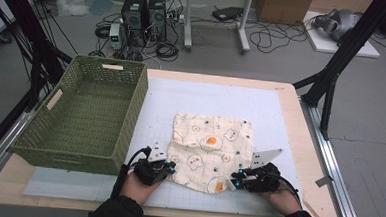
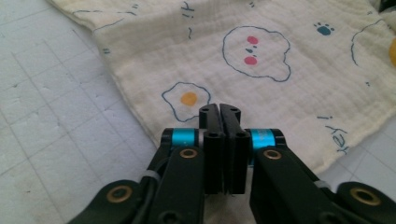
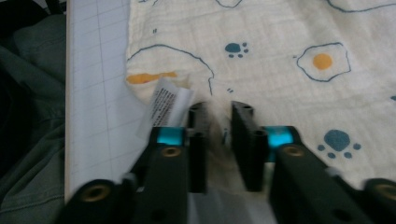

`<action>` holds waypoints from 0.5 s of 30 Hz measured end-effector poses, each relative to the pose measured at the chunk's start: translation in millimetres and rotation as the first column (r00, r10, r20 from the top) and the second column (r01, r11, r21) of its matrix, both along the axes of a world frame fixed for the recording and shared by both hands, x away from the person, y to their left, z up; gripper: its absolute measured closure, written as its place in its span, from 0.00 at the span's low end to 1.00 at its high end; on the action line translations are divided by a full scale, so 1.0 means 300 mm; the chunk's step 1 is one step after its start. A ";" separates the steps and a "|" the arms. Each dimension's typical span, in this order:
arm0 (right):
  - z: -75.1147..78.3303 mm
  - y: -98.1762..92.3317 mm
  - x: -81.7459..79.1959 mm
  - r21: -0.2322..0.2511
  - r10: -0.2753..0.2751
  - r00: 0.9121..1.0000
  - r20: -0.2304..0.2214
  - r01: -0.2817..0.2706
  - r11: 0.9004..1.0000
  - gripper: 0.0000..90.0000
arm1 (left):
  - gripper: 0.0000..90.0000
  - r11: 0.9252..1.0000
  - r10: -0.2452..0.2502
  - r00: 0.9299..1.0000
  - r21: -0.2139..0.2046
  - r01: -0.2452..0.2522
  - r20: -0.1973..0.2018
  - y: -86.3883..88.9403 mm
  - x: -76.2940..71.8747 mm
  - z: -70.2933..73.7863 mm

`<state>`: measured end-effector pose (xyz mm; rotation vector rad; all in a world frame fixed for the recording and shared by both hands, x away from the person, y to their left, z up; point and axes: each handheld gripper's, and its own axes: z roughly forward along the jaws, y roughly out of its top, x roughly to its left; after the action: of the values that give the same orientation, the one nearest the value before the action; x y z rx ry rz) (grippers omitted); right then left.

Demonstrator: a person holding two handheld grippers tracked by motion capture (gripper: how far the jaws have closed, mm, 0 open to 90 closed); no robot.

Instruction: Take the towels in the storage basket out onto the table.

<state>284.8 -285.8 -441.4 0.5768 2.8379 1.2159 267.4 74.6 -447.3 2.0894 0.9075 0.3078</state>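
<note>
Now — cloth (image 3: 261,74) | white care tag (image 3: 164,105), print unreadable — beside right gripper (image 3: 219,116)

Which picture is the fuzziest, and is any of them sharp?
The right gripper view is fuzziest: the right gripper and the white care label on the printed cloth look smeared. The left gripper view is sharper: the weave and the fried-egg print show clearly past the left gripper. The high view is evenly lit but soft and small, with the green basket showing no glare.
</note>
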 end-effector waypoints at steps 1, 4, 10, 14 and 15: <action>0.004 -0.003 0.000 -0.003 0.002 1.000 -0.004 -0.002 1.000 0.94 | 0.99 1.000 0.008 1.000 -0.003 -0.008 -0.003 -0.002 -0.004 0.002; 0.032 -0.021 -0.007 -0.022 0.012 1.000 0.006 -0.011 1.000 0.96 | 0.99 1.000 0.004 1.000 -0.026 -0.004 -0.007 0.003 -0.018 0.019; 0.140 -0.106 -0.042 0.060 0.028 1.000 0.009 -0.028 0.998 0.84 | 0.98 0.997 -0.041 0.999 -0.067 0.042 0.020 0.005 -0.063 0.072; 0.131 -0.127 -0.037 0.084 -0.004 1.000 0.000 0.004 0.996 0.79 | 0.87 0.998 -0.050 0.999 -0.045 0.049 -0.006 0.003 -0.058 0.051; 0.114 -0.123 -0.034 0.076 -0.005 1.000 0.000 0.005 0.997 0.78 | 0.85 0.998 -0.048 0.999 -0.031 0.048 -0.011 0.002 -0.055 0.043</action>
<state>274.5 -322.7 -407.2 0.5862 2.7984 1.3281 250.9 75.3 -434.3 2.0833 0.8622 0.2556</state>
